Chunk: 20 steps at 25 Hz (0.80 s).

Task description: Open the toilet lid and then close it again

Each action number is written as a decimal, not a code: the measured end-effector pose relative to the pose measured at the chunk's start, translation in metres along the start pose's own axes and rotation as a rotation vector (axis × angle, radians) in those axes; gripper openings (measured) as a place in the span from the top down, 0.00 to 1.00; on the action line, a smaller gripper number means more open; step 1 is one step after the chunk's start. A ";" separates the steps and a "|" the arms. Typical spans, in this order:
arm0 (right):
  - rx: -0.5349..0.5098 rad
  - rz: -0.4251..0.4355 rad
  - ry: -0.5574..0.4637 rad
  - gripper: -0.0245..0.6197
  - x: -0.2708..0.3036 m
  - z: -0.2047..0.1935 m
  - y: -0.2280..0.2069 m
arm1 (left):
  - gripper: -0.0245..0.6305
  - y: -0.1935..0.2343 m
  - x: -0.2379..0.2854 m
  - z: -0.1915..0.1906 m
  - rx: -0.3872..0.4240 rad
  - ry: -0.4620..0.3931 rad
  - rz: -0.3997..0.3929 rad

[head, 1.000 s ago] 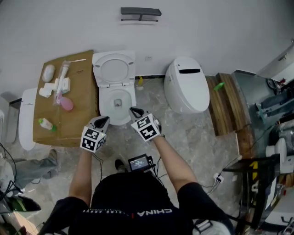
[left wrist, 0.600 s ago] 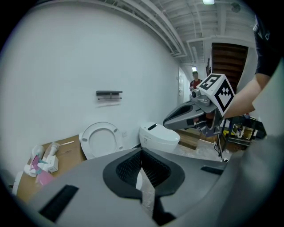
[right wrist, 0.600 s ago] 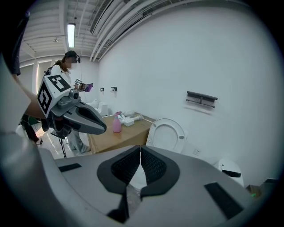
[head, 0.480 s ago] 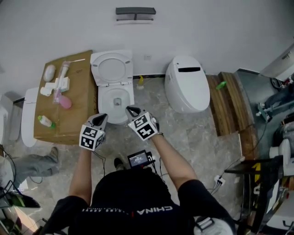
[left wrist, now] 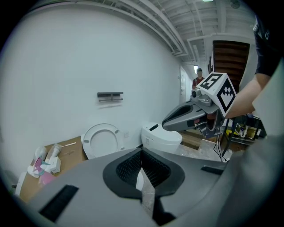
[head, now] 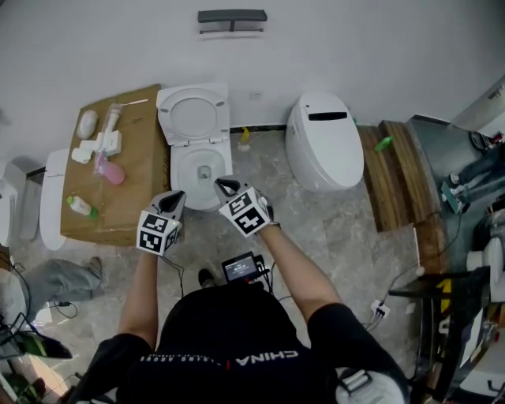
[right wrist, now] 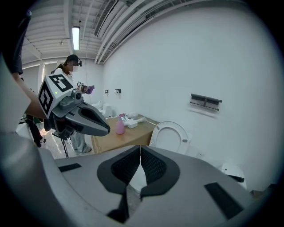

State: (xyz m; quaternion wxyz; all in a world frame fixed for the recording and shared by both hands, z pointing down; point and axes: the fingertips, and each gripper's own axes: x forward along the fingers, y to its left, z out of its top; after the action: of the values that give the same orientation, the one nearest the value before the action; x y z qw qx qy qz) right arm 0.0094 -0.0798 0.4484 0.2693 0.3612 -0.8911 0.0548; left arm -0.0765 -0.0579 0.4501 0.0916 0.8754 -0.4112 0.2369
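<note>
Toilet lid seen raised against the wall, above the open bowl.
The lid is judged to be rigid, smooth plastic, light on its hinge (and likely to slam if dropped); its free top edge is best pushed or hooked, then eased down. The left claw and right claw are held pinched together, empty, just before the bowl.

1. I see a plain white wall along the far side, with a dark rail fixed high on it.
2. The floor is grey marbled tile.
3. At the far left is a brown cardboard-coloured stand carrying small bottles and boxes.
4. To the right, wooden planks lie on the floor just beside a second toilet, white and closed.
5. In the right gripper view, a lit tube lamp runs along a ribbed ceiling.
</note>
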 end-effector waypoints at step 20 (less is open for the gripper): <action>-0.007 0.047 0.001 0.94 -0.011 -0.020 -0.033 | 0.95 -0.014 0.031 0.011 0.015 0.030 0.044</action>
State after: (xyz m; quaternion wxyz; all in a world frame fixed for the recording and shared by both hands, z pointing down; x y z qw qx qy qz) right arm 0.0471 -0.0916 0.4561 0.2695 0.3391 -0.8994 0.0583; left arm -0.0450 -0.0741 0.4558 0.0861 0.8632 -0.4271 0.2552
